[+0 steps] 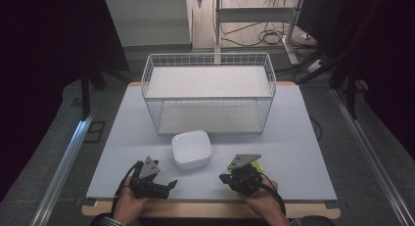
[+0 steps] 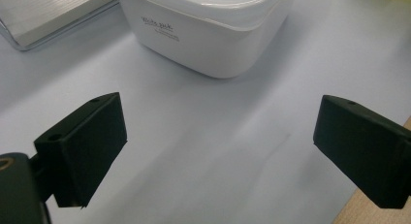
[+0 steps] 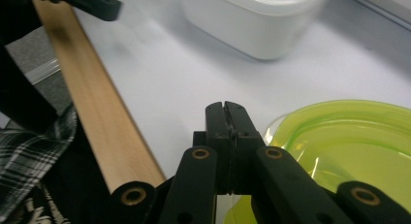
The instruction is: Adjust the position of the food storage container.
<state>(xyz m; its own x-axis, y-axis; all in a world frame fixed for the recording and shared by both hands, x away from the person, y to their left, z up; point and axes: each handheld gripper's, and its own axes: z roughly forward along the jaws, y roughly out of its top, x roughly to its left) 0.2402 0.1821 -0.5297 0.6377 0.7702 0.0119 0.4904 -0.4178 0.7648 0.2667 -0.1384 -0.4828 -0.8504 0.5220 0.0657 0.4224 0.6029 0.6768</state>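
Right claw sits clamped shut on nothing beside the green plate near the table edge, left claw gaping empty before the white box, so a careless nudge could tip that plate off.

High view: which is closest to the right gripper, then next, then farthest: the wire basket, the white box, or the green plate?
From the right gripper:
1. Green plate, right beside it, partly hidden under the gripper, at the table's near right.
2. White box, a bit to its left and farther back, mid-table.
3. Wire basket, farthest, at the back of the table.
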